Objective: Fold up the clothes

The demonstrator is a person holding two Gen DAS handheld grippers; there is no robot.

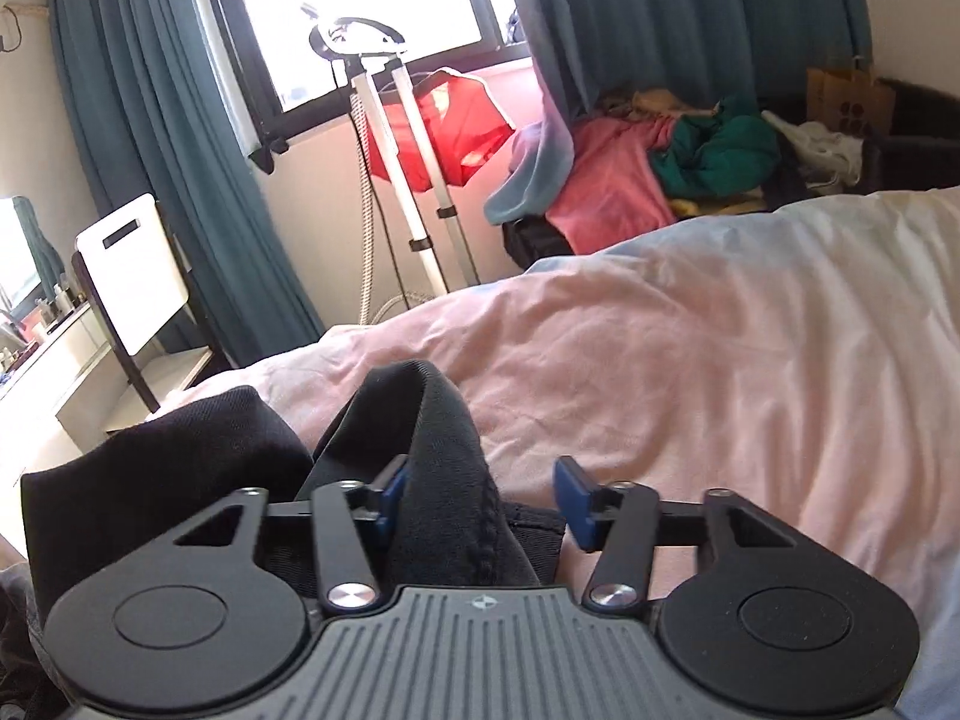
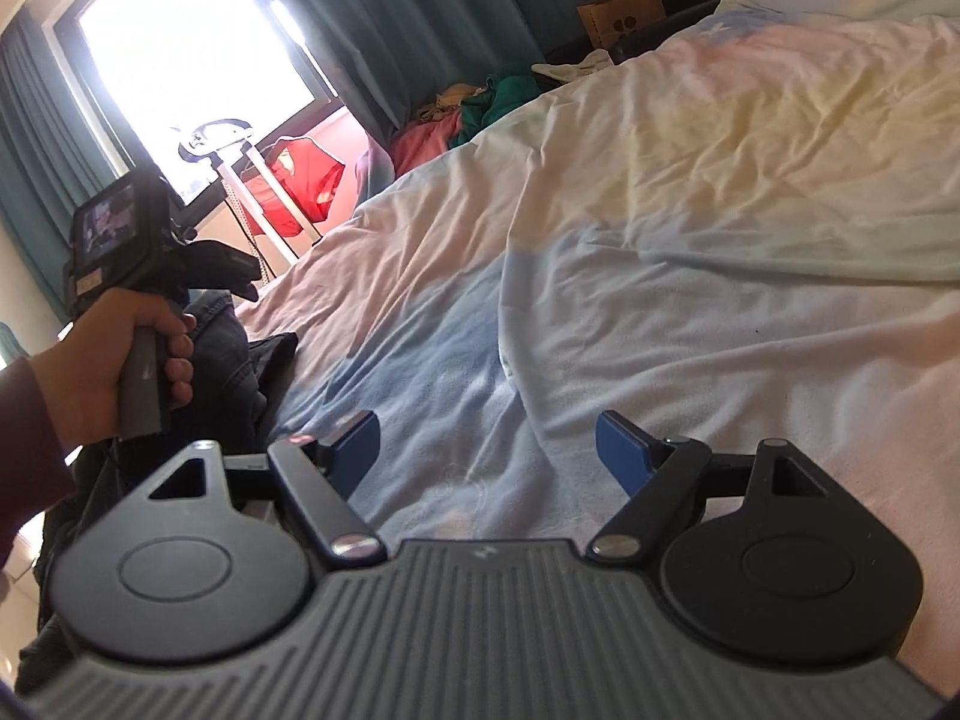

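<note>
— Looking along the left gripper [image 1: 480, 504], what sits between the blue pads [image 1: 573, 501]?
— A raised fold of the dark garment [image 1: 420, 450]. It lies against the left-hand pad, with a clear gap to the other one, so the jaws stand apart around the cloth and are not clamped on it
— Where is the rest of that garment?
— Bunched at the near left edge of the bed, on the pale pink and blue duvet [image 1: 690, 348].
— And the right gripper [image 2: 489, 450]?
— Jaws wide apart, nothing between them, over a bare blue patch of duvet. Its view also shows a hand [image 2: 114, 354] gripping the other tool's handle at the left, above blue denim [image 2: 225, 348] and dark cloth.
— Farther back?
— A white stand [image 1: 402, 168] with a red garment [image 1: 456, 132] hanging beside it, a heap of pink and green clothes [image 1: 660, 168], a brown paper bag [image 1: 849, 99], then teal curtains [image 1: 162, 138] around a bright window [image 1: 372, 6]
</note>
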